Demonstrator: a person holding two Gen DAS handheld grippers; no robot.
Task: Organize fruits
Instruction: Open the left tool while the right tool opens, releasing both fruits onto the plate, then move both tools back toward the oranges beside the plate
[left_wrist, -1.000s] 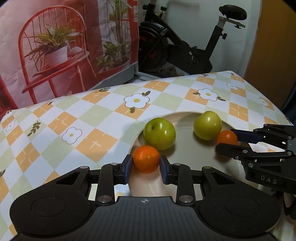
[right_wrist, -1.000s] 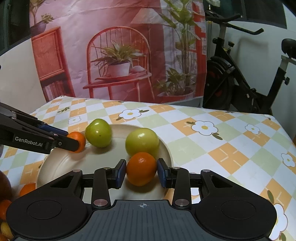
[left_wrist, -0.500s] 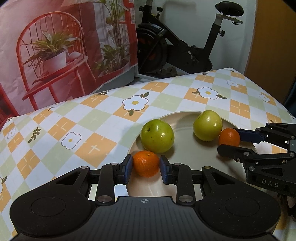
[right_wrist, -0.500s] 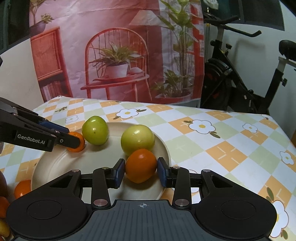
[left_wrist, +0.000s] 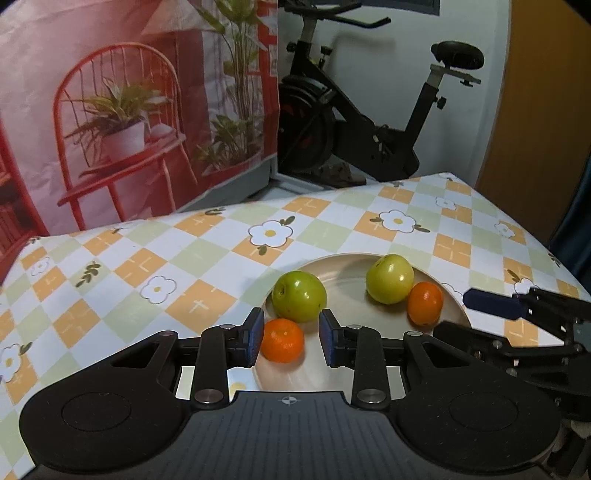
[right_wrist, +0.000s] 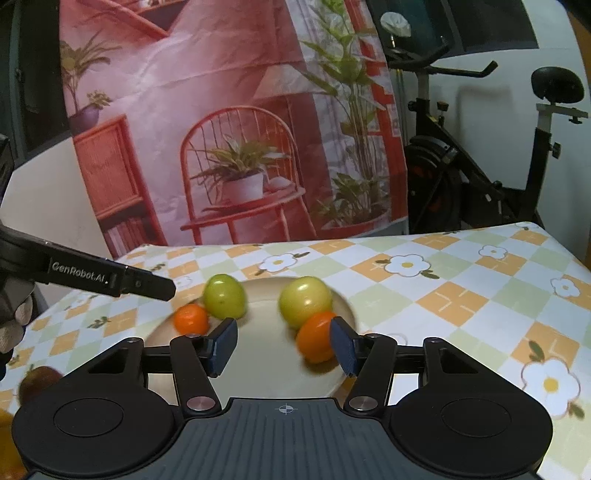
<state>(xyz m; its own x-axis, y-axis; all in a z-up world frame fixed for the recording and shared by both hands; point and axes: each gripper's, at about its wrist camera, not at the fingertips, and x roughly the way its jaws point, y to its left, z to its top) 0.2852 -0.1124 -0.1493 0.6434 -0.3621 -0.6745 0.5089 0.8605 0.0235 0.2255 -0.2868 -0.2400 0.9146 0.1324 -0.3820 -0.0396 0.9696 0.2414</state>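
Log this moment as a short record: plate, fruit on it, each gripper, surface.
plate: round beige plate on the tablecloth
green fruit: two, near green apple and far green apple, both on the plate
orange fruit: small orange and second orange, both on the plate
left gripper: fingers either side of the small orange, a gap showing on one side
right gripper: jaws opening, second orange beside one pad, not clamped
surface: checked flower-print tablecloth

Dark fruit (right_wrist: 38, 380) at the right view's left edge is blurred; the orange (right_wrist: 316, 338) is motion-smeared.
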